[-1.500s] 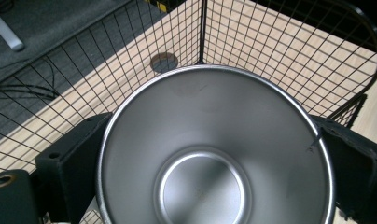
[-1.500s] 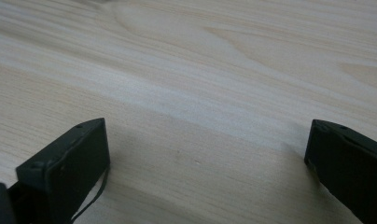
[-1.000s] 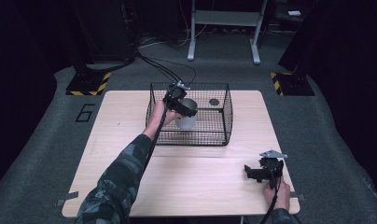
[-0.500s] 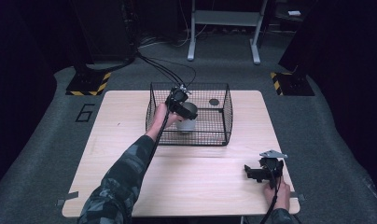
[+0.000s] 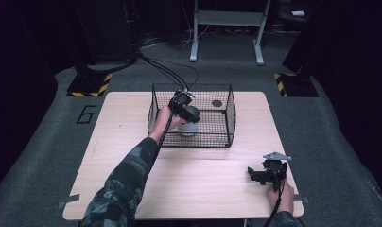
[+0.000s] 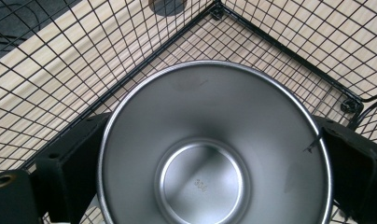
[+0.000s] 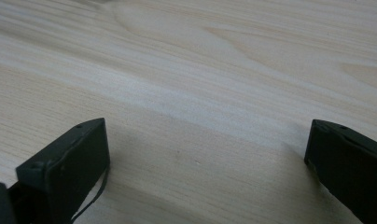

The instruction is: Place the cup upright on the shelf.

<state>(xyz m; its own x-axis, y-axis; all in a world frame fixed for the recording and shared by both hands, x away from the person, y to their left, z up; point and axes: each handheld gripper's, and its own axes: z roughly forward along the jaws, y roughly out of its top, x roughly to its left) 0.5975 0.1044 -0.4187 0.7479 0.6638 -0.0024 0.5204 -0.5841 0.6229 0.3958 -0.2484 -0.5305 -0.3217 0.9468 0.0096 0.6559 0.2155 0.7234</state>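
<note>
Dark room, grey carpet, pale wooden table (image 5: 132, 142) in the middle. A black wire basket (image 5: 229, 120) sits at the far centre of the table, open top so things can go in from above. Left gripper (image 5: 185, 109) reaches inside it, jaws clamped on the outer wall of a steel bowl (image 6: 214, 149), mouth facing the camera, probably being set down in or lifted out. A dark disc (image 5: 217, 103) lies in the far corner. Right gripper (image 7: 207, 154) rests idle at the near right, jaws wide apart, out of the way.

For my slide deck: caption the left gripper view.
Left gripper clamps a steel cup, its jaws on either side, inside the wire basket.
</note>
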